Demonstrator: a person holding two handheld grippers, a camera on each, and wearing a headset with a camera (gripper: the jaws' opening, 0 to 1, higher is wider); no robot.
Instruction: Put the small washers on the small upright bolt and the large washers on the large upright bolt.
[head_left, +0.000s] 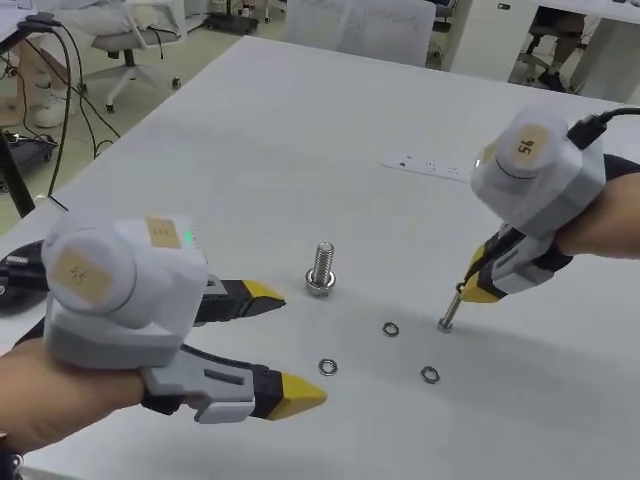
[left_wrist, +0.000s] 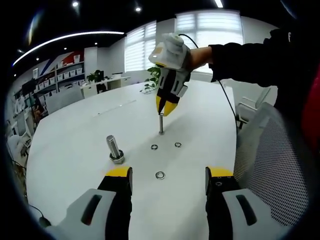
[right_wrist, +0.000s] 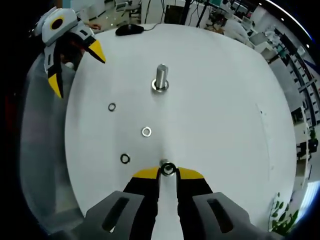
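Note:
The large bolt (head_left: 320, 268) (left_wrist: 115, 150) (right_wrist: 160, 79) stands upright mid-table. To its right stands the thin small bolt (head_left: 448, 315) (left_wrist: 161, 124). My right gripper (head_left: 470, 290) (right_wrist: 168, 170) is shut on a washer (right_wrist: 168, 169), held right at the small bolt's top. Three loose washers lie flat on the table (head_left: 250, 150): one (head_left: 391, 328), a second (head_left: 430, 375) and a third (head_left: 328, 367) (left_wrist: 160, 175). My left gripper (head_left: 285, 345) (left_wrist: 170, 172) hovers open and holds nothing, its jaws wide apart, just short of that third washer.
A white power strip (head_left: 430, 167) lies at the back right of the table. A black mouse (right_wrist: 129, 30) sits near the table's left edge. Office chairs and cables stand on the floor beyond the left edge.

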